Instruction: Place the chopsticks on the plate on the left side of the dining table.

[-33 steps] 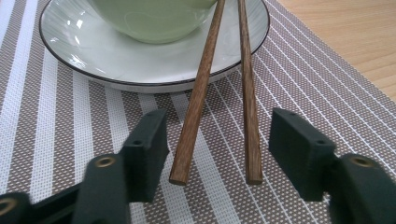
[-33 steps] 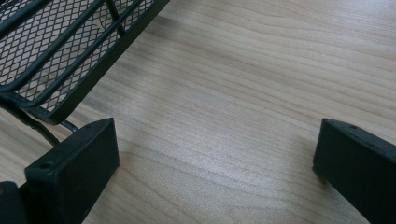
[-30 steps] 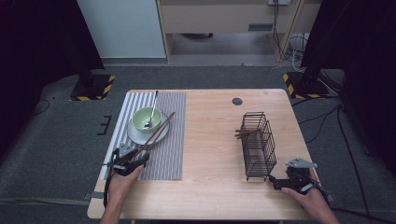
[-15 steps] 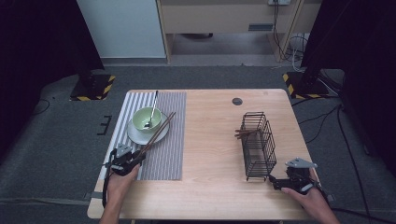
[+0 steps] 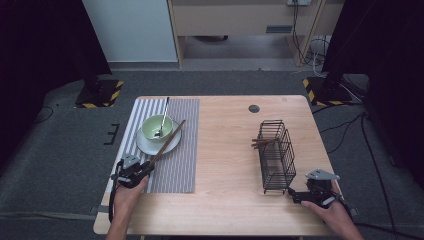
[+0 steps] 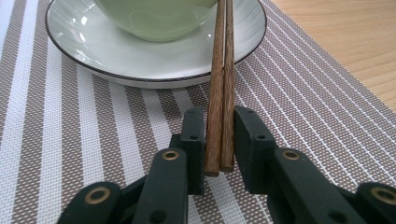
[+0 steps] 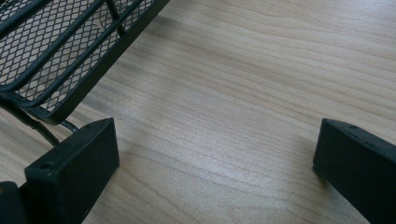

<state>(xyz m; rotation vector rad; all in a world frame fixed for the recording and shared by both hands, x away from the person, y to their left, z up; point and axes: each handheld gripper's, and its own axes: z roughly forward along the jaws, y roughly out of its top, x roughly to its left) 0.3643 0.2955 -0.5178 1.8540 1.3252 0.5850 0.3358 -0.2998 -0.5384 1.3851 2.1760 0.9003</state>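
1. left gripper [image 6: 219, 140]: jaws just closed in on the chopsticks [image 6: 221, 84], pair sits between the pads, pads on them by the look.
2. chopsticks: near ends at the gripper over the striped mat [image 5: 175, 165], far ends leaning on plate [image 5: 145, 146] rim beside green bowl [image 5: 152, 128].
3. right gripper [image 7: 215, 154]: jaws wide apart, nothing between, over bare table [image 5: 230, 200] just beside wire basket [image 5: 276, 155].

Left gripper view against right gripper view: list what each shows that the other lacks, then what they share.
The left gripper view alone: the left hand-held gripper, whose jaws have just been closing and now stand against a pair of wooden chopsticks leaning on a white plate with a green bowl, on a striped placemat.
The right gripper view alone: the right hand-held gripper, jaws wide apart, beside a black wire basket.
Shared: the wooden table.
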